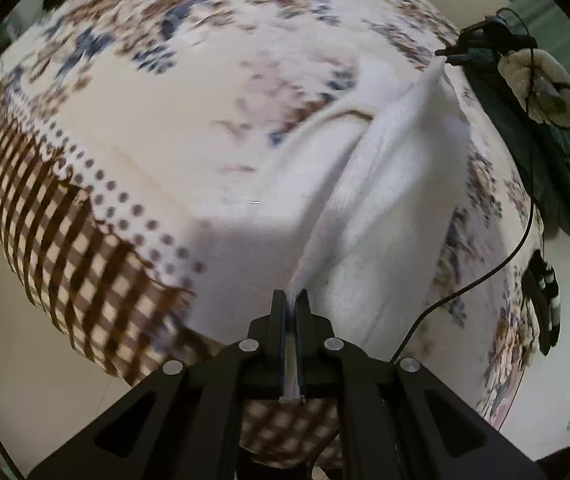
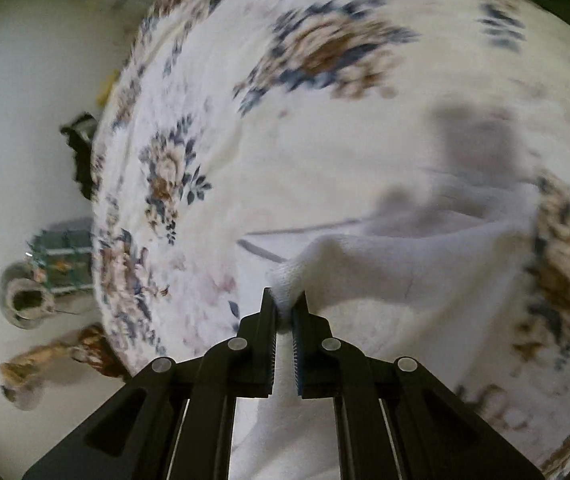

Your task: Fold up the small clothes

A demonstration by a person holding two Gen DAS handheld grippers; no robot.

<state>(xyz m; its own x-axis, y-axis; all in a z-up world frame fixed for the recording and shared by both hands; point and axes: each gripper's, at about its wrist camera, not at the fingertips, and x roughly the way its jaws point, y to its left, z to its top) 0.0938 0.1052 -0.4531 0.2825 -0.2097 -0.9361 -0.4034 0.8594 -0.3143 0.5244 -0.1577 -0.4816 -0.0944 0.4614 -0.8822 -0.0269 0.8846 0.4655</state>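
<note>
A small white fleecy garment [image 1: 389,184] is stretched taut above a floral bedspread [image 1: 157,120]. My left gripper [image 1: 294,300] is shut on one edge of the garment, the cloth pinched between its jaws. The right gripper [image 1: 451,53] shows far across in the left wrist view, holding the other end. In the right wrist view my right gripper [image 2: 284,300] is shut on a corner of the white garment [image 2: 405,264], which hangs rightward over the bedspread [image 2: 325,152]. Both views are motion-blurred.
The bedspread has a brown checked border [image 1: 69,248] at its left edge, with pale floor beyond. A black cable [image 1: 481,276] trails over the bed's right side. A dark green cloth [image 1: 541,160] lies at right. Slippers and a metal bowl [image 2: 25,300] sit on the floor.
</note>
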